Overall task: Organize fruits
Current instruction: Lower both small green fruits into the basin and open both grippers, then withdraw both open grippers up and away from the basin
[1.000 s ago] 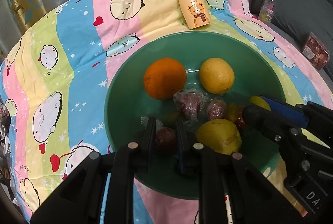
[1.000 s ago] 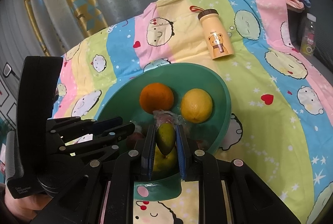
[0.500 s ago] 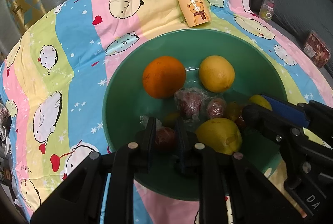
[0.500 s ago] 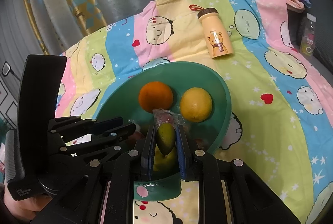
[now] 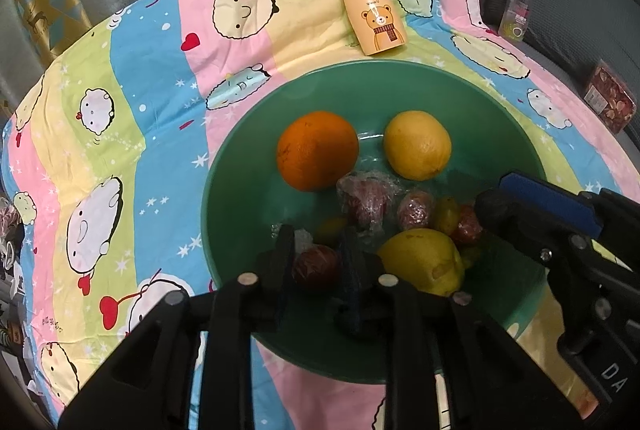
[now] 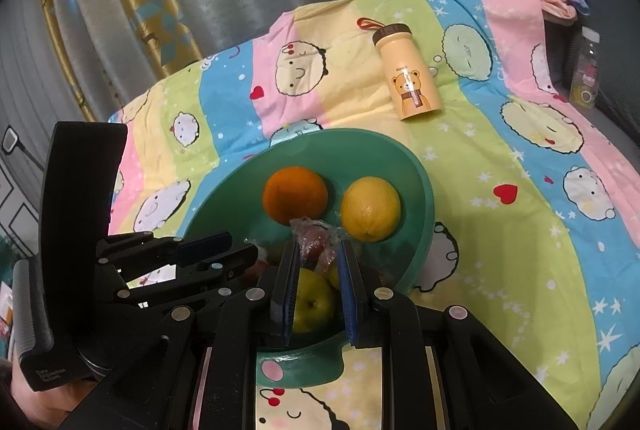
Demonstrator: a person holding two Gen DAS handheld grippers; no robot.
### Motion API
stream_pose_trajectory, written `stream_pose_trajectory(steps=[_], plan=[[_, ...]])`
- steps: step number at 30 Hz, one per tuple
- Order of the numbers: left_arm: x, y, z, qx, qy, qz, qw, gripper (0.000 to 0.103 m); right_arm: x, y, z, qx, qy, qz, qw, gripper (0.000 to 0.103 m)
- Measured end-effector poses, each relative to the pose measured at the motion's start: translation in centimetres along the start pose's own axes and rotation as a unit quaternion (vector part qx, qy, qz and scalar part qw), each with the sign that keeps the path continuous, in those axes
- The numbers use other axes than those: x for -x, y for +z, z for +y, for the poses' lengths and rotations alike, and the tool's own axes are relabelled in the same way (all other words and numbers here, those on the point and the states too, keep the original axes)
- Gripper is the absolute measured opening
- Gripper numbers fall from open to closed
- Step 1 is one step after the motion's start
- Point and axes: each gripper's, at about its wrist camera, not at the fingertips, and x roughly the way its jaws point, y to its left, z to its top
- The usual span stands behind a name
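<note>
L gripper point(image 5: 316, 258) sits low in the green bowl point(image 5: 240, 190) w/ jaws narrow, clamped on a small dark-red fruit point(image 5: 316, 268); just right of it a big yellow fruit point(image 5: 420, 262), w/ orange point(image 5: 317, 150) & lemon point(image 5: 417, 145) at the far side. R gripper point(image 6: 318, 280) hovers over the bowl's near rim, jaws narrow but gripping nothing, only framing the yellow-green fruit point(image 6: 312, 304) below. Risk, imo: the little red fruit is round & slick, so a quick lift could pop it out, & the two grippers are close enough to knock each other or shove the bowl on that soft cartoon blanket point(image 6: 500, 230).
</note>
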Motion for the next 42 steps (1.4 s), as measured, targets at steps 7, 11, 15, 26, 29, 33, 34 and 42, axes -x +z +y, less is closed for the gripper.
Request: stream_pose_trajectory(steps=[7, 11, 15, 26, 29, 33, 34, 42], plan=[[1.3, 0.2, 0.1, 0.001, 0.007, -0.019, 0.9998, 0.050, 0.7, 0.4, -0.1, -0.003, -0.007, -0.007, 1.000, 0.028], [2.0, 0.3, 0.2, 0.005, 0.008, -0.028, 0.9996, 0.061, 1.2, 0.7, -0.4, -0.005, -0.019, -0.015, 1.000, 0.050], [2.6, 0.3, 0.3, 0.006, 0.011, -0.034, 0.9993, 0.069, 1.9, 0.9, -0.5, -0.008, -0.025, -0.026, 0.999, 0.056], [4.7, 0.0, 1.4, 0.032, 0.019, -0.047, 0.9982, 0.090, 3.7, 1.5, -0.2, 0.005, -0.054, -0.041, 0.998, 0.077], [5.4, -0.1, 1.8, 0.041, 0.019, -0.050, 0.9977, 0.093, 4.0, 1.5, 0.0, 0.011, -0.057, -0.037, 0.998, 0.079], [6.3, -0.2, 2.2, 0.047, 0.030, -0.053, 0.9970, 0.099, 4.4, 1.7, 0.4, 0.020, -0.064, -0.038, 0.997, 0.085], [6.4, -0.2, 2.3, 0.048, 0.031, -0.053, 0.9970, 0.100, 4.6, 1.7, 0.5, 0.023, -0.067, -0.038, 0.997, 0.086], [7.9, -0.4, 3.0, 0.072, 0.022, -0.047, 0.9961, 0.103, 4.8, 1.7, 0.6, 0.037, -0.067, -0.019, 0.997, 0.094]])
